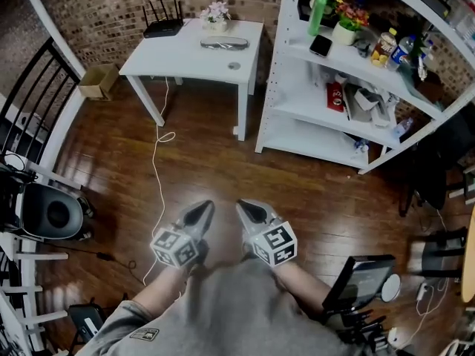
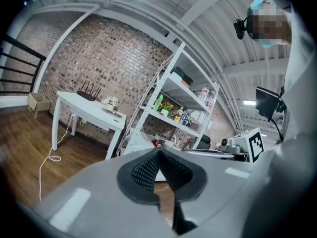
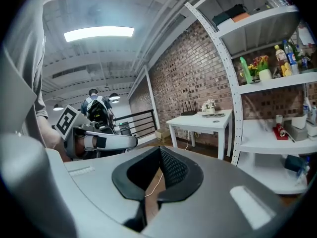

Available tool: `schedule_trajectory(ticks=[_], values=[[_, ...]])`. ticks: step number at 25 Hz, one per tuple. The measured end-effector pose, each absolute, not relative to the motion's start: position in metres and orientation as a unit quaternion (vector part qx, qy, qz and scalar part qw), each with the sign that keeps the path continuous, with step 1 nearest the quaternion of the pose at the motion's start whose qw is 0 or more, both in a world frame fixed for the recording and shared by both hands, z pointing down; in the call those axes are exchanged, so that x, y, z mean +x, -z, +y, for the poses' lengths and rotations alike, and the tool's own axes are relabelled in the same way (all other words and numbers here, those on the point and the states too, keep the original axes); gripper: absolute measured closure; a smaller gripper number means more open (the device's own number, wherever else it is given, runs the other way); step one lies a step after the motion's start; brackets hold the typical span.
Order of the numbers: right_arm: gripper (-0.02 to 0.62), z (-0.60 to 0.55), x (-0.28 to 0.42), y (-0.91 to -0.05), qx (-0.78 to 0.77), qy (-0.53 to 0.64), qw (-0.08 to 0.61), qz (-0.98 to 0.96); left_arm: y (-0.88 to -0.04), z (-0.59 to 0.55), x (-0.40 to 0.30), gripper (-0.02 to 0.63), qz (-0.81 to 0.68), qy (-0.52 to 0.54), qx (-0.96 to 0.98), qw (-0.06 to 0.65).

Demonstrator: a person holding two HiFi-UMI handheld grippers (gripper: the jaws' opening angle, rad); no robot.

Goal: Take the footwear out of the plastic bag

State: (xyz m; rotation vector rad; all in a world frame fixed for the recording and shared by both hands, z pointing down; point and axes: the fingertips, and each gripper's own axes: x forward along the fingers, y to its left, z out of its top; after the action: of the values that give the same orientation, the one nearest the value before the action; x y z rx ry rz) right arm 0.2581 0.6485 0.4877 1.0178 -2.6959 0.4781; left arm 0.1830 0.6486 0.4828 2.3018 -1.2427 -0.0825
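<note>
A long, flat greyish bundle [image 1: 224, 44] lies on the white table [image 1: 178, 61] at the back; it looks like footwear in clear plastic, too small to be sure. The same bundle [image 3: 213, 114] shows faintly in the right gripper view. My left gripper [image 1: 202, 211] and right gripper [image 1: 248, 209] hang side by side close to my body, over the wooden floor and far from the table. In the left gripper view the left gripper [image 2: 158, 152] has its jaws together with nothing between them. The right gripper [image 3: 159, 150] is likewise shut and empty.
A white shelf unit [image 1: 349, 87] with bottles, plants and clutter stands right of the table. A router [image 1: 162, 27] and flowers [image 1: 216, 13] sit on the table. A white cable [image 1: 157, 176] trails across the floor. A cardboard box [image 1: 98, 80], black railing [image 1: 30, 95] and gear [image 1: 48, 212] line the left.
</note>
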Motion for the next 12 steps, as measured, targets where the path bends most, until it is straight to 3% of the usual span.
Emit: schedule_trajectory(ticks=[12], values=[[0.581,0.525,0.285,-0.473,0.327,-0.138,0.102,-0.929,-0.465,0.527,0.209,0.604,-0.481,0.039,0.845,0.231]])
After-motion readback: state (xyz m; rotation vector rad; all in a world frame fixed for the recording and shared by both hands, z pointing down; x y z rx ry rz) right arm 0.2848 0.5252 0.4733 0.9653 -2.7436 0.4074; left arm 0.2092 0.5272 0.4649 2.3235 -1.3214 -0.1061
